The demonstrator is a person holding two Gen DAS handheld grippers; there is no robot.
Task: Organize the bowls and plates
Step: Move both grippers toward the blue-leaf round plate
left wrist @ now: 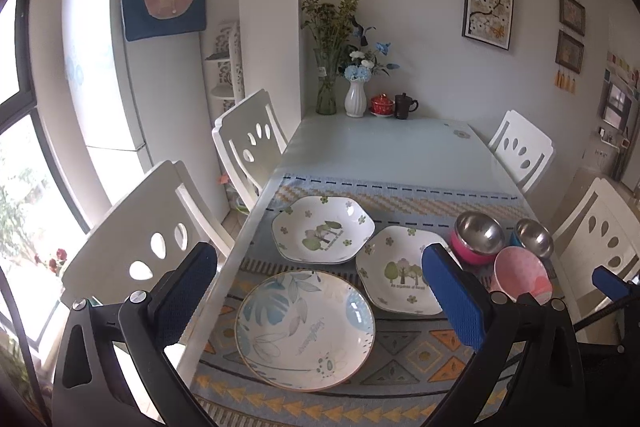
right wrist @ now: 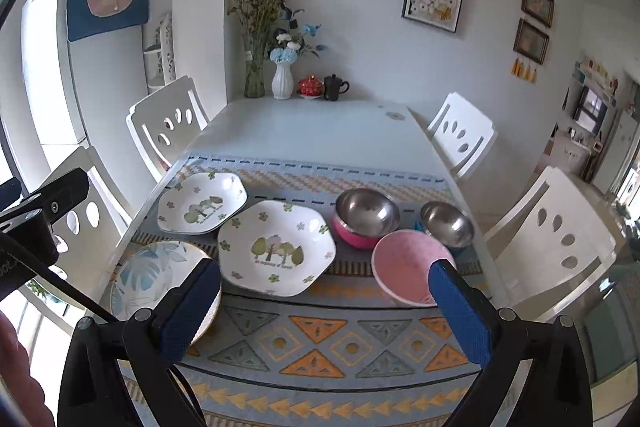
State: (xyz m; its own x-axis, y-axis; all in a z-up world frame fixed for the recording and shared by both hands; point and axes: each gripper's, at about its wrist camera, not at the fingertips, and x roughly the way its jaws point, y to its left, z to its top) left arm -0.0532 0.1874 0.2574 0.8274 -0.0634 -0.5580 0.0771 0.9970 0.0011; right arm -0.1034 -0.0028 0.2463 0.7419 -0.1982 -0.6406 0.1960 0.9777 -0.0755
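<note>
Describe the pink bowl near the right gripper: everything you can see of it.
The pink bowl is round and deep, looks ceramic, pale pink with fine white speckles inside and a darker pink patch on its outer wall. It stands upright and empty on the patterned mat, in front of the two steel bowls, right of the hexagonal tree plate. Nothing grips it.

Three plates left on the mat, three bowls right, vases behind.

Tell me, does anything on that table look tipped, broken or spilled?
Only the pink bowl: it sits tilted, its mouth tipped toward the camera, beside the upright steel bowls. The plates lie flat; nothing looks spilled or broken.
</note>
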